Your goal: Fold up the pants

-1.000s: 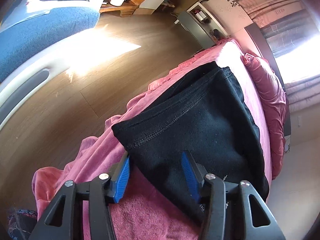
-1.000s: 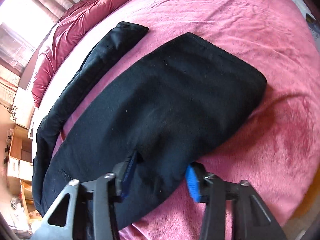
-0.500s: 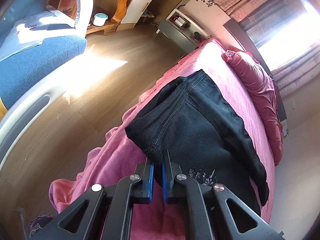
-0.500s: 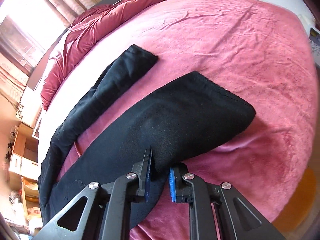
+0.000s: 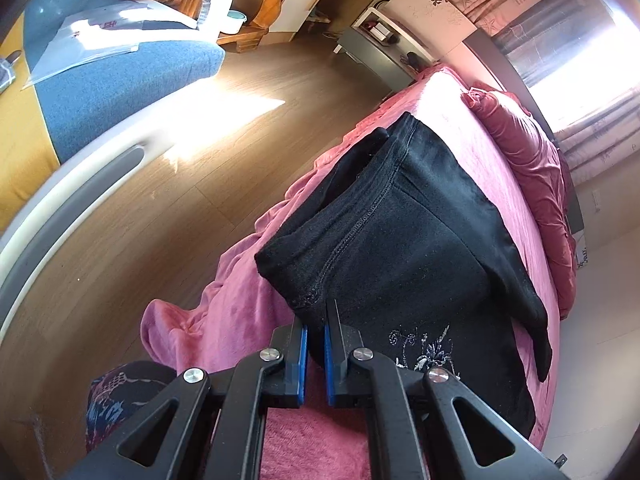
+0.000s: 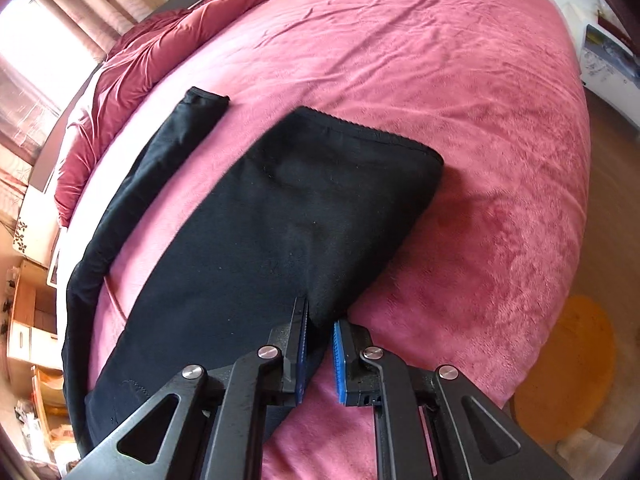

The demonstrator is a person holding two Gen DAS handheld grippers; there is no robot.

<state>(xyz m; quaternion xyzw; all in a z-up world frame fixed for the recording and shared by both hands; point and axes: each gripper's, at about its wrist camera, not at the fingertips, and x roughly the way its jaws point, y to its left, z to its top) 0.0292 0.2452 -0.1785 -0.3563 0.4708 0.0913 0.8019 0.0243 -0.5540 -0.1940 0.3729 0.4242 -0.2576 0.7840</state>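
Note:
Black pants (image 5: 404,248) lie on a pink bed (image 6: 460,80), waist end near the bed's left edge. My left gripper (image 5: 316,320) is shut on the waist corner of the pants and lifts it a little. In the right wrist view one pant leg (image 6: 288,216) lies wide in front of me and the other leg (image 6: 160,160) stretches narrow toward the pillows. My right gripper (image 6: 320,320) is shut on the near edge of the wide leg, and the cloth rises off the bed there.
A crumpled red duvet (image 6: 152,52) lies along the head of the bed. Wooden floor (image 5: 168,184) and a blue-and-white chair (image 5: 104,80) are left of the bed. An orange rug (image 6: 568,368) lies on the floor at the right.
Both grippers have gone from open around the pants to shut on them. Both have lifted and pulled back a little, raising the waist corner and the leg edge.

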